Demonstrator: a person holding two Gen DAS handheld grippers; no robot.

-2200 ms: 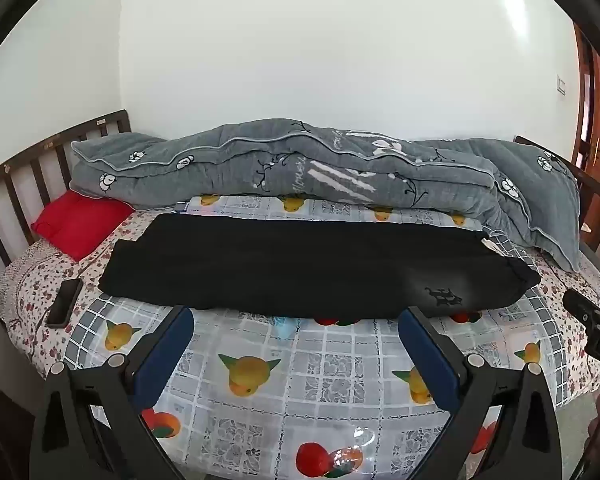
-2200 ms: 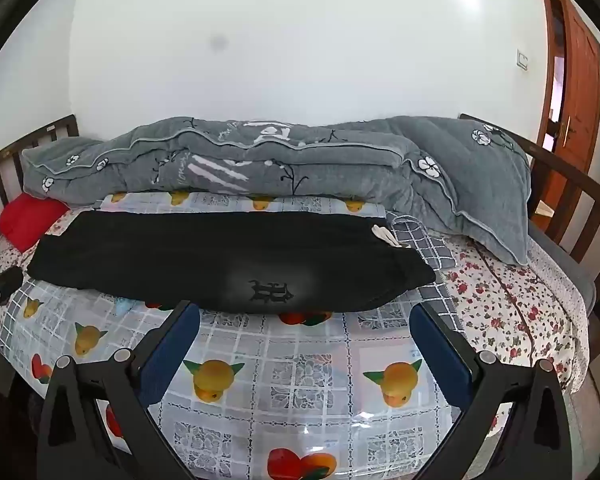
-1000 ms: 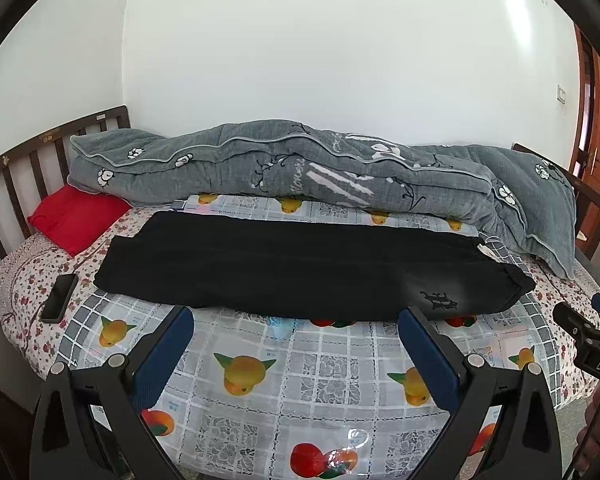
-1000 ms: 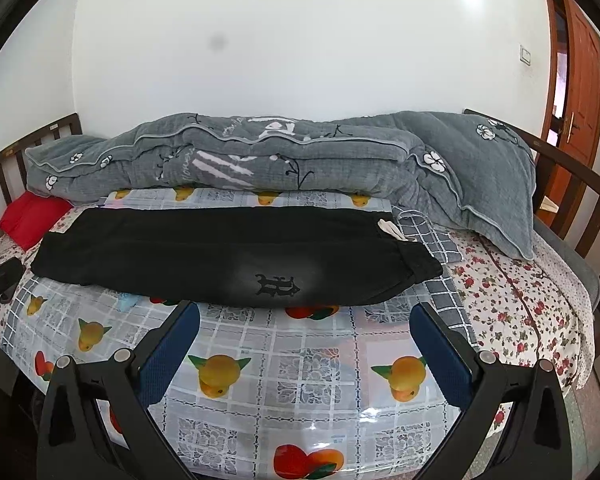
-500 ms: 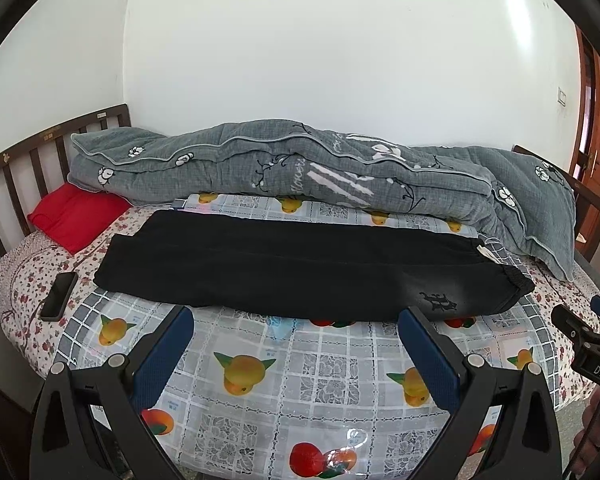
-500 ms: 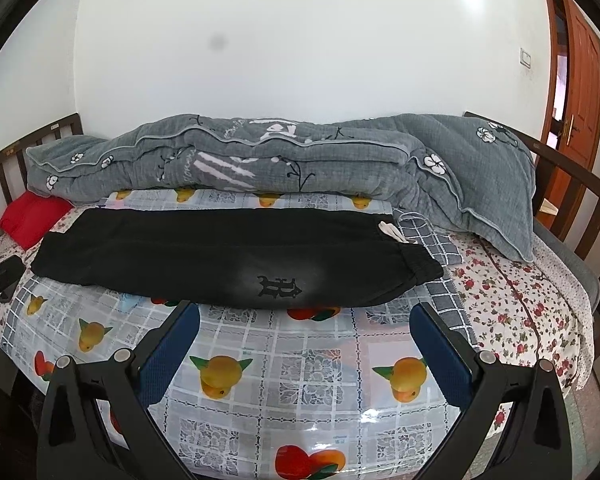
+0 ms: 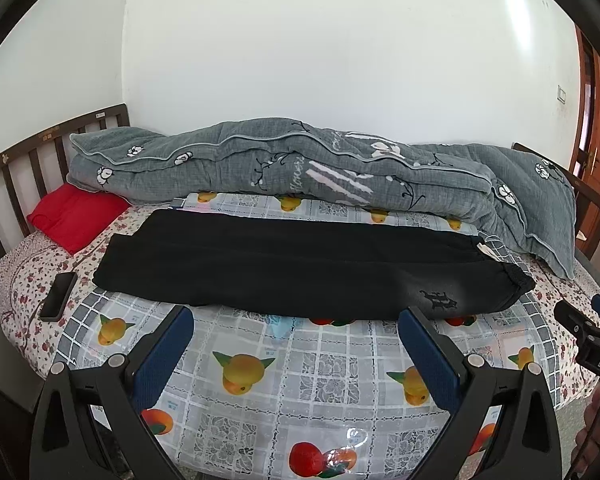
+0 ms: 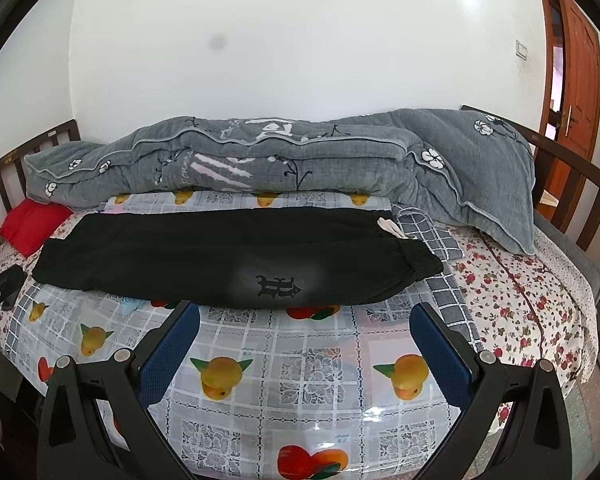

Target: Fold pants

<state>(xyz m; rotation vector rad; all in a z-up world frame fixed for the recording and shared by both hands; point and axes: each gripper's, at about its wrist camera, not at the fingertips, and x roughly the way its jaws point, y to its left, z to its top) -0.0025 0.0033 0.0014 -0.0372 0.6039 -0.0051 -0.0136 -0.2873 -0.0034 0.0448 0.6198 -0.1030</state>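
Note:
Black pants lie flat across the bed, folded lengthwise, waistband with a white drawstring at the right, leg ends at the left. They show in the right wrist view too, with a black emblem on the near side. My left gripper is open and empty, held above the fruit-print cover in front of the pants. My right gripper is also open and empty, in front of the waist end. Neither touches the pants.
A rolled grey quilt lies behind the pants along the wall. A red pillow and a black phone lie at the left. Wooden bed rails stand at both ends. A plastic fruit-print cover covers the near bed.
Both grippers have drifted back and up a little, so the pants sit slightly farther away. The pants have not moved. The jaws stay open.

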